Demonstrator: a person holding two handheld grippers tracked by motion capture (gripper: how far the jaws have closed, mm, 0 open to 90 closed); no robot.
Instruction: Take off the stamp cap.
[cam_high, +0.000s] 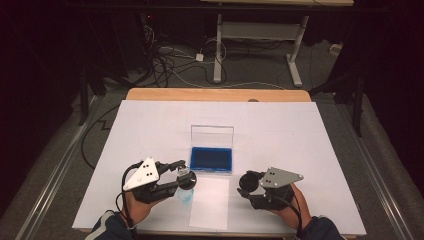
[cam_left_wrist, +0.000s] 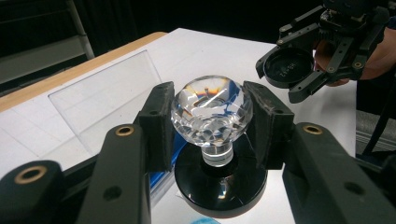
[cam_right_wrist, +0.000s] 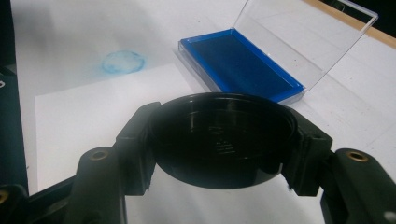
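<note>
High view: left gripper (cam_high: 181, 172) low left of centre on the white sheet (cam_high: 150, 120), pinching a stamp (cam_high: 187, 177) with a clear faceted knob and black round base; stamp sits just in front of the open ink pad (cam_high: 212, 159), blue pad flat, clear lid (cam_high: 212, 136) standing up behind it; faint blue round print (cam_high: 185, 196) right under the stamp area, at the left edge of a smaller paper (cam_high: 210, 202); right gripper (cam_high: 246, 184) low right, clamped on a black round cap (cam_high: 247, 181), well apart from the stamp. Left gripper view: jaws pressed on both sides of the knob (cam_left_wrist: 211, 108), base (cam_left_wrist: 219, 179) below, stamp upright; right gripper (cam_left_wrist: 299, 70) farther off at upper right holding the cap (cam_left_wrist: 285, 69), hollow side facing here. Right gripper view: jaws closed on the cap (cam_right_wrist: 222, 140) rim, open side up; beyond it the paper (cam_right_wrist: 93, 116), blue print (cam_right_wrist: 122, 62) on the sheet just past the paper's edge, ink pad (cam_right_wrist: 240, 65) with lid (cam_right_wrist: 299, 32) tilted back.
</note>
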